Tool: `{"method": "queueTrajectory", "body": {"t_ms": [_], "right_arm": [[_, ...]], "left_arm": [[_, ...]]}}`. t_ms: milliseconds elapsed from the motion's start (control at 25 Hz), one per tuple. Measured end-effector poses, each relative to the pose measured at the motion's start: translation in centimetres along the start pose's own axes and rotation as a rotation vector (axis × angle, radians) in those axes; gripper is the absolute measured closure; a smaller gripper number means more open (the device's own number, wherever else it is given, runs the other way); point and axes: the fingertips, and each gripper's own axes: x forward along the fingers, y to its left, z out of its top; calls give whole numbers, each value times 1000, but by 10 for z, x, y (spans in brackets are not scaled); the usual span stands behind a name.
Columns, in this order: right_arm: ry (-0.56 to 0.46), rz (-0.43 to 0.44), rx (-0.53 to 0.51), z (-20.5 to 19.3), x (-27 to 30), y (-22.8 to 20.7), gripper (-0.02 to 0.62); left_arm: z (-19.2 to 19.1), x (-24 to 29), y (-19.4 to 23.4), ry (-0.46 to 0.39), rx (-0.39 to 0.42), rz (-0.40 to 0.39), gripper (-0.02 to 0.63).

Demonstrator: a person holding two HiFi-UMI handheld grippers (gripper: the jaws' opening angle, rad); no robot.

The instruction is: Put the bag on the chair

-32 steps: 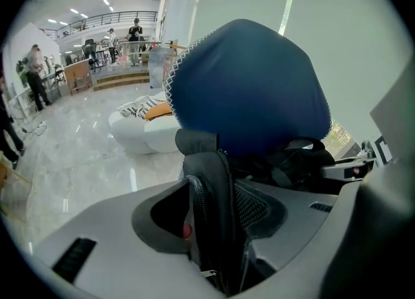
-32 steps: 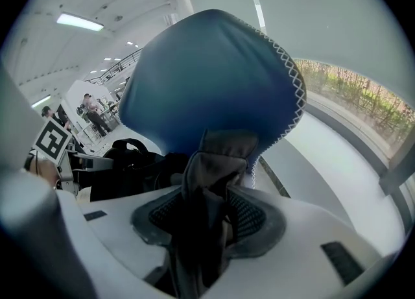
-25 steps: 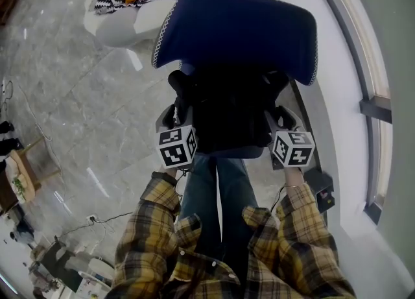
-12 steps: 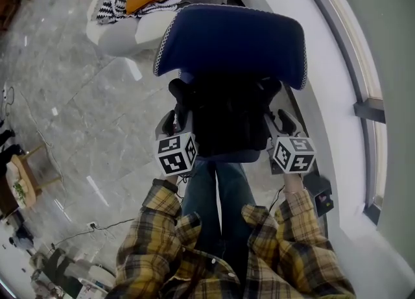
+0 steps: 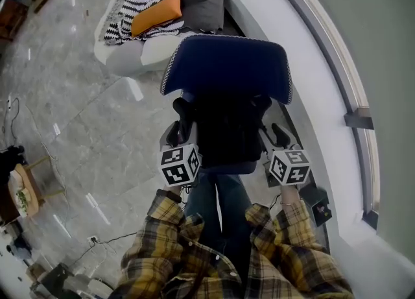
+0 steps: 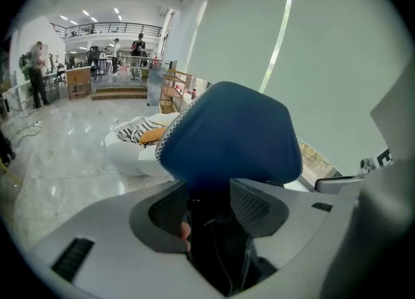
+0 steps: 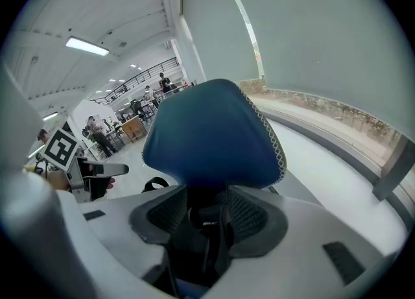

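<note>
Clamped in both claws: a black fabric bag (image 5: 227, 129), with the left gripper (image 6: 207, 210) pinching one side in a narrow gap and the right gripper (image 7: 206, 216) nipping the other. Held close against a blue padded chair with white stitched edging (image 5: 227, 71); resting on it or not, impossible to say. Below, glossy grey marble floor (image 5: 84, 116). Beyond, a white lounger (image 5: 130, 56) bearing an orange cushion (image 5: 155, 13). Rightward, a curved white window ledge (image 5: 311, 77).

The black fabric bag (image 5: 227, 132) sat between the left gripper (image 5: 176, 122) and the right gripper (image 5: 275, 137), with part of it caught in each pair of jaws. Just ahead of both grippers stood the blue padded chair (image 5: 227, 71). Farther ahead, off to the left gripper's left, lay a white soft sofa (image 5: 130, 54) with an orange cushion (image 5: 155, 13) on it. A white window ledge (image 5: 305, 64) ran along the right gripper's right.
</note>
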Motion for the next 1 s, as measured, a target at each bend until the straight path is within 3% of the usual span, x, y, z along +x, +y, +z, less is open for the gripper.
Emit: {"method": "queueTrajectory", "body": {"t_ms": [560, 1000], "right_arm": [[-199, 78, -44, 98, -78, 49, 397], [-380, 176, -156, 175, -160, 100, 423]], "left_arm": [[89, -76, -53, -163, 43, -123, 399], [137, -136, -117, -264, 210, -246, 400]]}}
